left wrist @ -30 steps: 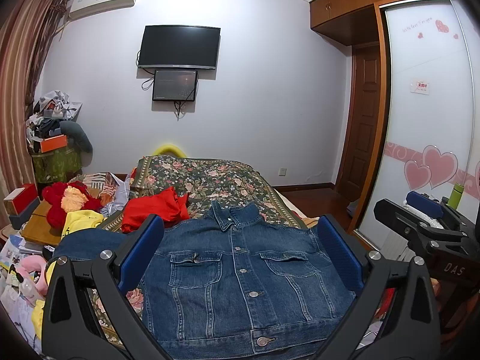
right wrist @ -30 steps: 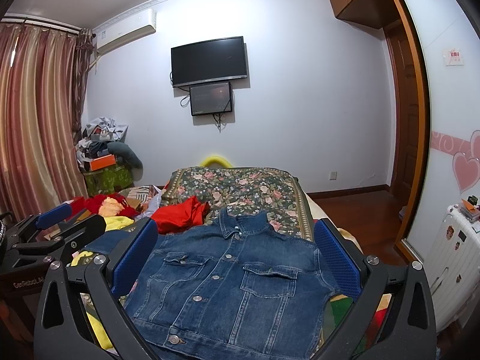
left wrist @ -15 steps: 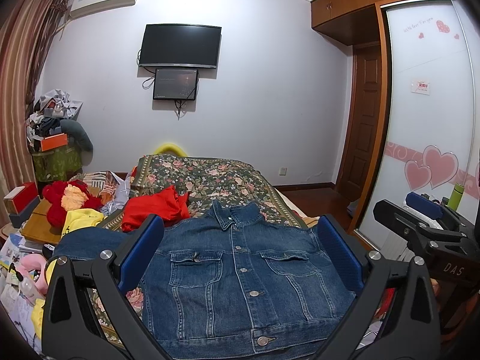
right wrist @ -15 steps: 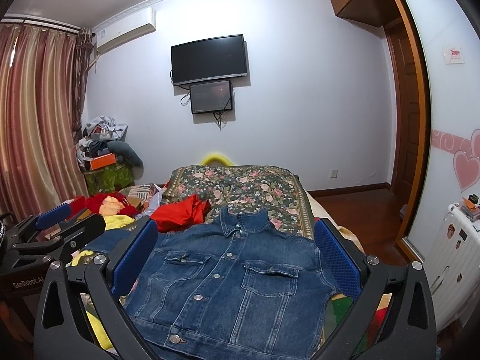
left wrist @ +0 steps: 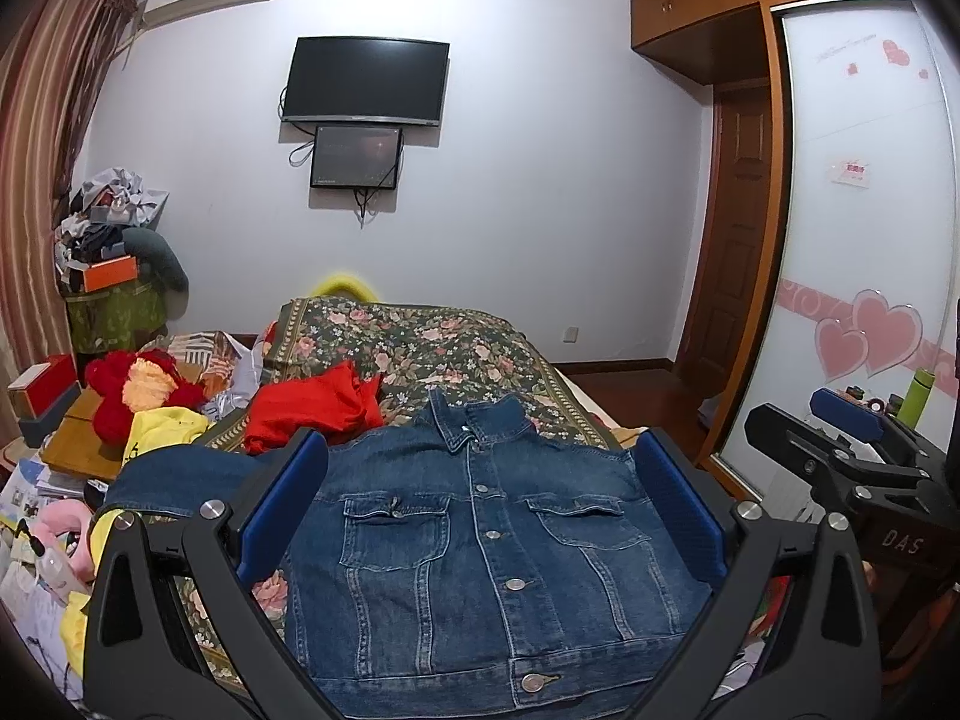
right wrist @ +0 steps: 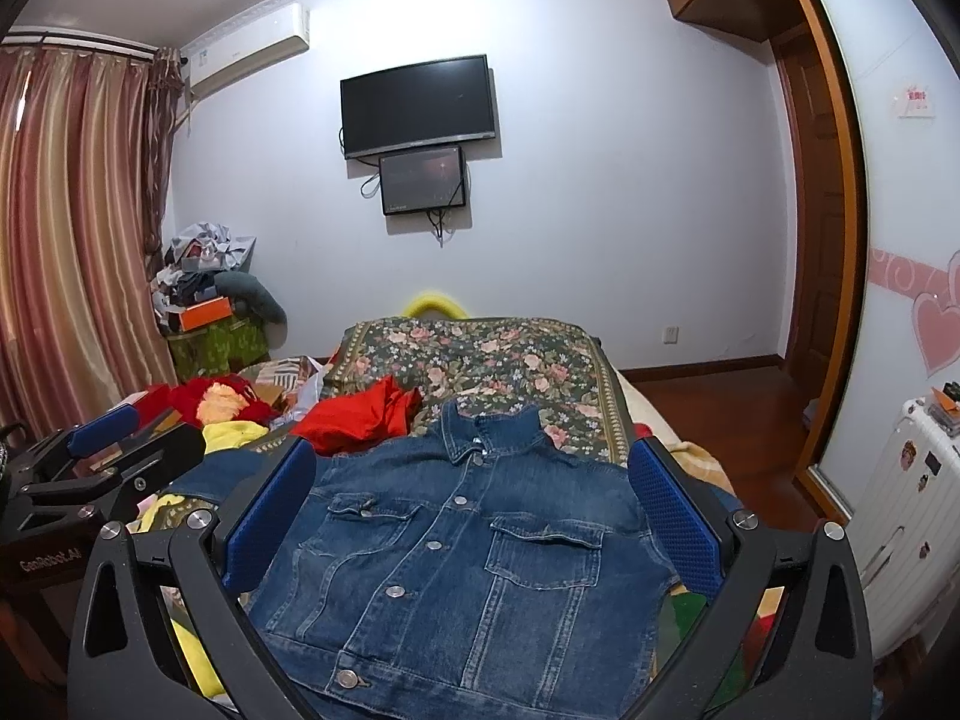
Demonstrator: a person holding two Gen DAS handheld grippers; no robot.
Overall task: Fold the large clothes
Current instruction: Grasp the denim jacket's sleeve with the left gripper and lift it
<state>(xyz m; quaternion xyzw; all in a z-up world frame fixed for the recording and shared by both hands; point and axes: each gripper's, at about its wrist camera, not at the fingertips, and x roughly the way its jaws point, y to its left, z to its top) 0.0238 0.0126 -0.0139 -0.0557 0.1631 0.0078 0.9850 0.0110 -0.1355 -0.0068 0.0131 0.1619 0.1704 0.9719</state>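
A blue denim jacket (left wrist: 480,546) lies face up and buttoned on the bed, collar toward the far wall; it also shows in the right wrist view (right wrist: 462,552). Its left sleeve (left wrist: 180,477) stretches out to the left. My left gripper (left wrist: 480,504) is open and empty, held above the jacket's chest. My right gripper (right wrist: 474,504) is open and empty, held above the jacket too. The right gripper shows at the right edge of the left wrist view (left wrist: 840,456), and the left gripper at the left edge of the right wrist view (right wrist: 102,468).
A floral bedspread (left wrist: 420,342) covers the bed. A red garment (left wrist: 318,408) lies beyond the jacket's left shoulder. Yellow clothing (left wrist: 156,432), a red plush toy (left wrist: 132,390) and boxes crowd the left side. A wardrobe with sliding doors (left wrist: 864,240) stands at the right.
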